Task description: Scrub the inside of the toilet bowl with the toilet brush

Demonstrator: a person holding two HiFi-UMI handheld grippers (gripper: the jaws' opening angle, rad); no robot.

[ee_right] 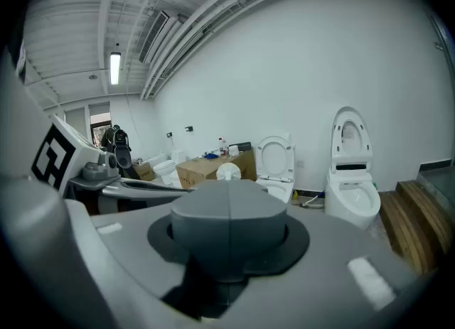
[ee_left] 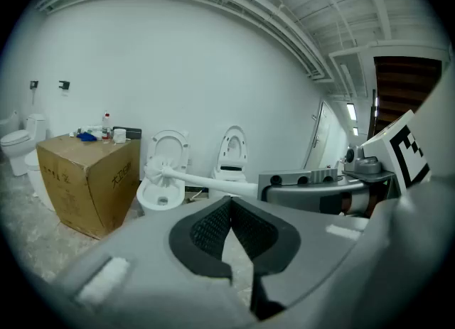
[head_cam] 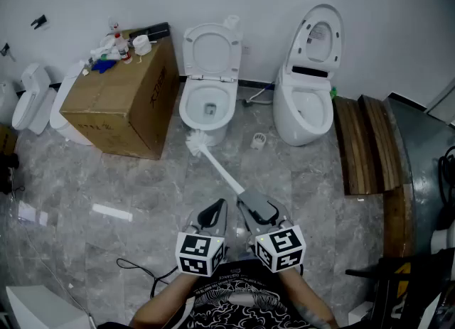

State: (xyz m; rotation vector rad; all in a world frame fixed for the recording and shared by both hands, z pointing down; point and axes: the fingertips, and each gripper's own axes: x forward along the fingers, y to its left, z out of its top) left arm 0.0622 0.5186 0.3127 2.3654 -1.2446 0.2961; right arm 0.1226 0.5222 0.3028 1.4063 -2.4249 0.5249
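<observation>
My right gripper (head_cam: 247,198) is shut on the handle of the white toilet brush (head_cam: 213,162). The brush's bristle head (head_cam: 195,142) hangs low in front of the base of the left toilet (head_cam: 207,100), outside its bowl; that toilet's seat and lid stand up. In the left gripper view the brush (ee_left: 162,173) crosses toward the same toilet (ee_left: 162,191). In the right gripper view only the bristle head (ee_right: 229,172) shows above the shut right gripper (ee_right: 229,194). My left gripper (head_cam: 220,207) (ee_left: 228,202) sits beside the right one, shut and holding nothing.
A second toilet (head_cam: 308,96) with its lid up stands to the right. A cardboard box (head_cam: 121,104) with bottles on top stands left of the bowl. A small white cup (head_cam: 259,140) lies on the floor between the toilets. Wooden planks (head_cam: 370,143) lie at right, a cable (head_cam: 138,269) at lower left.
</observation>
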